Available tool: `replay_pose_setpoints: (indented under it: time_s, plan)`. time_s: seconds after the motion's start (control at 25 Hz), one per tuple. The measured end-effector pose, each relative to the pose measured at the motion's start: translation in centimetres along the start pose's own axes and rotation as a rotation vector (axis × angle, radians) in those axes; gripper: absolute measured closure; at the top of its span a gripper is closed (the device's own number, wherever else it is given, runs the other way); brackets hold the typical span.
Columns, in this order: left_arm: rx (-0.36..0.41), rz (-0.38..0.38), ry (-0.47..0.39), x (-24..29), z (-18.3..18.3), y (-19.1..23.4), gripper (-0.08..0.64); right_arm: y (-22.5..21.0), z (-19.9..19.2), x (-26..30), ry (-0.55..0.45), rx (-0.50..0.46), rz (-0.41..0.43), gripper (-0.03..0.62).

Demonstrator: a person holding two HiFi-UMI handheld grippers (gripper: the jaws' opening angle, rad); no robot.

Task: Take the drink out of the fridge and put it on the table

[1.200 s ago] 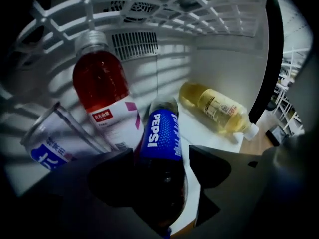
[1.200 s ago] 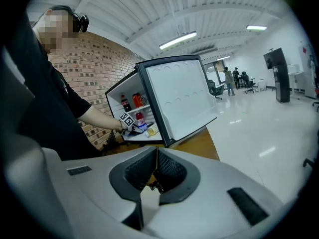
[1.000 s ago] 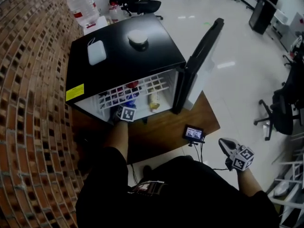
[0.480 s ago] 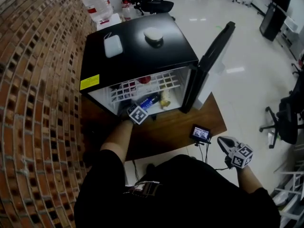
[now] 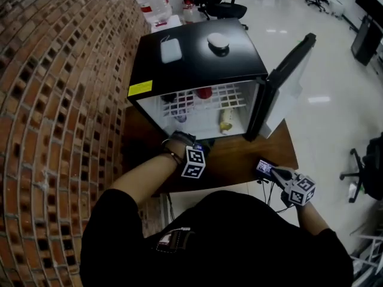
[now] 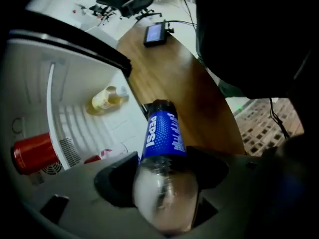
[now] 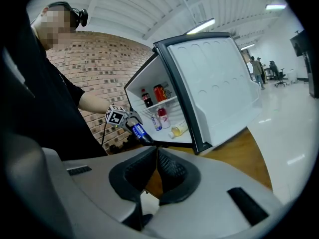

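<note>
A blue-labelled Pepsi bottle (image 6: 160, 136) lies lengthways between the jaws of my left gripper (image 6: 163, 180), which is shut on it. In the head view, the left gripper (image 5: 197, 154) hangs just outside the open black mini fridge (image 5: 197, 52), over the wooden table (image 5: 239, 157). The right gripper view shows the bottle (image 7: 139, 130) pointing toward the fridge's lower front edge. My right gripper (image 7: 157, 171) is shut with nothing in it, and stays low at the table's right front corner (image 5: 286, 178).
Inside the fridge are a red can (image 5: 204, 92), a yellow bottle lying down (image 5: 225, 119) and a dark bottle (image 5: 169, 97). The fridge door (image 5: 287, 76) stands open to the right. A small monitor (image 5: 263, 168) sits on the table edge. A brick wall (image 5: 54, 100) runs along the left.
My left gripper has drawn back out of the fridge toward me with the Pepsi bottle in it. The right gripper has stayed near the monitor.
</note>
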State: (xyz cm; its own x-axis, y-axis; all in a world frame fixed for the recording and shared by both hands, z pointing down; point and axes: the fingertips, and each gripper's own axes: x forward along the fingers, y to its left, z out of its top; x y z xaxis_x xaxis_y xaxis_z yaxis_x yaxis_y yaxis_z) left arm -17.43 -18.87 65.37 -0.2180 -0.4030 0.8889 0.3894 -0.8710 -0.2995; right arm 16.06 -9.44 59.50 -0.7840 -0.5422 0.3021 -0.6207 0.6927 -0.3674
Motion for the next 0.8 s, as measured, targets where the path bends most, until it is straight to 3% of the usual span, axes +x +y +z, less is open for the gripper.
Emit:
replay_pose_setpoints:
  time_s: [0.2,0.36,0.44,0.6,0.8]
  plan:
    - [0.219,-0.072,0.208,0.6,1.0,-4.2,0.250,-0.5,-0.7,0.1,0.004,0.007,-0.005,0.574]
    - [0.286,-0.059,0.266,2.5,4.1,-5.1,0.247,-0.6,-0.7,0.0,-0.003,0.011,-0.012,0.574]
    - [0.248,-0.043,0.244,2.6,4.8,-4.6,0.245,-0.6,-0.7,-0.1,-0.009,0.010,-0.019,0.574]
    - [0.078,-0.023,0.110,2.2,5.7,-4.2,0.224,-1.2,-0.6,-0.5,-0.012,0.002,-0.036,0.574]
    - [-0.114,0.078,-0.024,1.6,5.3,-3.2,0.163,-1.8,0.0,0.4,-0.012,-0.016,-0.039,0.574]
